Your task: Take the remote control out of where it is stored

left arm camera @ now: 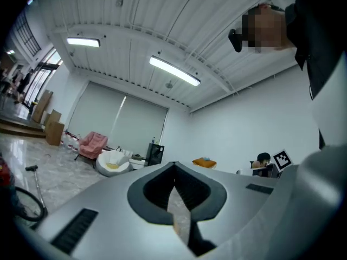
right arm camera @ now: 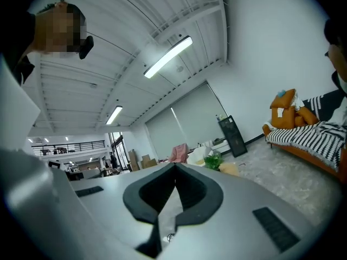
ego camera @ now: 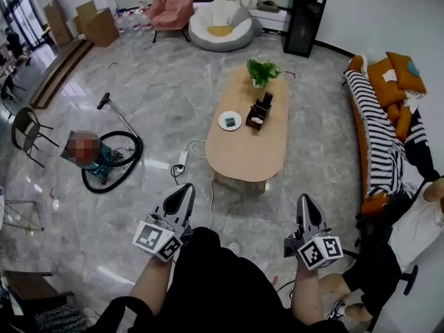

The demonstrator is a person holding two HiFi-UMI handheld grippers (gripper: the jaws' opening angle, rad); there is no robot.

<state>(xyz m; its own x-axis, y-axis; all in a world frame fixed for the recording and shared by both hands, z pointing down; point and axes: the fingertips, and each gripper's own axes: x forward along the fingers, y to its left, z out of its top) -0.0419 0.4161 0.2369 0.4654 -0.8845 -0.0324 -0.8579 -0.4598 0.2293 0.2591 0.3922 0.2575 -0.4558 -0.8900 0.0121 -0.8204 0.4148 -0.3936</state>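
- You are holding the left gripper (ego camera: 187,189) closed, with nothing in it.
- You are holding the right gripper (ego camera: 305,201) closed too, also with nothing in it.
- A black holder (ego camera: 260,111) is sitting near the coffee table's (ego camera: 243,151) right edge.

A: What's ahead of the left gripper (ego camera: 186,189)?
B: 1 oval wooden table (ego camera: 243,155), bearing 1 potted plant (ego camera: 262,71) and 1 white dish (ego camera: 229,121).
A: And off to the sides?
B: 1 vacuum cleaner (ego camera: 111,161) lies to its left; 1 striped sofa (ego camera: 378,141) stands right of the right gripper (ego camera: 305,201).
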